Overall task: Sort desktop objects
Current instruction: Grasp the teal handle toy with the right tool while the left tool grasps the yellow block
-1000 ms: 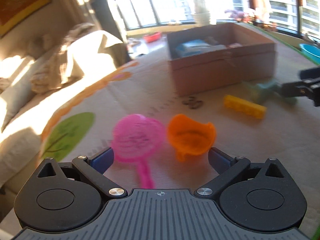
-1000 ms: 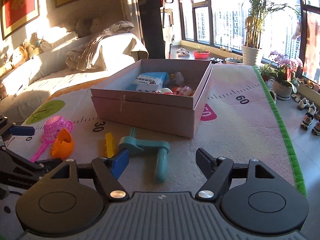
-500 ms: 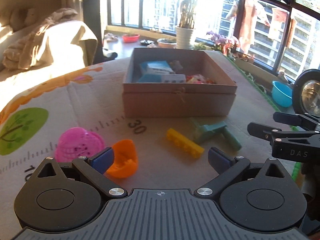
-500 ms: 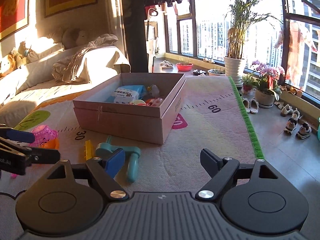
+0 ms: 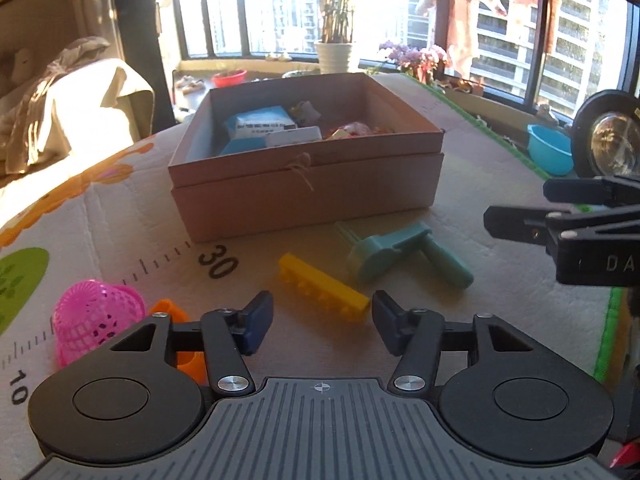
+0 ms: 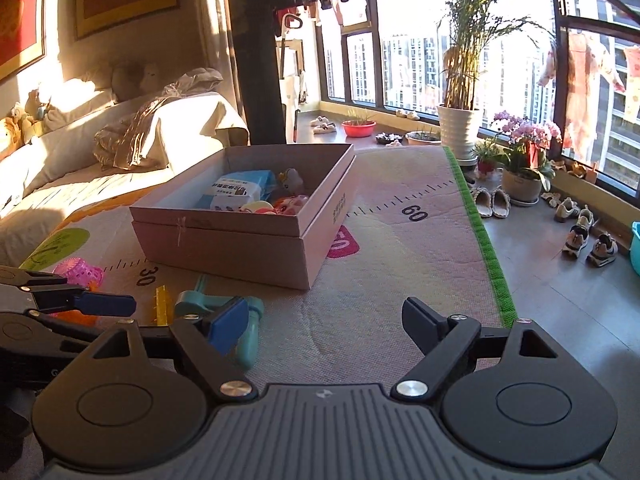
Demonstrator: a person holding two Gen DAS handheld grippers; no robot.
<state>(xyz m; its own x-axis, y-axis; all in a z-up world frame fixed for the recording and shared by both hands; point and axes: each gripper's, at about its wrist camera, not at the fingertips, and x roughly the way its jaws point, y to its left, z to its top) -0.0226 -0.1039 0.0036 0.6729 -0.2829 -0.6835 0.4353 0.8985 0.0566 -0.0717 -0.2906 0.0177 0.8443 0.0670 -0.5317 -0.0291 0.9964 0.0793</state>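
Four loose toys lie on the counter mat (image 5: pixel 500 184) before one open cardboard box (image 5: pixel 308 192): one yellow block (image 5: pixel 322 288), one teal tool (image 5: pixel 400 254), one pink basket (image 5: pixel 94 318), one orange cup (image 5: pixel 180 336). The left claw (image 5: pixel 322 322) tilts downward, jaws closing, the yellow block just ahead, unpinched. The right claw (image 6: pixel 320 322) tilts downward, spread, empty. Mat markings read "30" and "60".

A yellow block (image 5: pixel 323 288), a teal tool (image 5: pixel 404 254), a pink mesh scoop (image 5: pixel 94 316), an orange cup (image 5: pixel 182 336) (half hidden), and a plain brown box (image 5: pixel 308 196).
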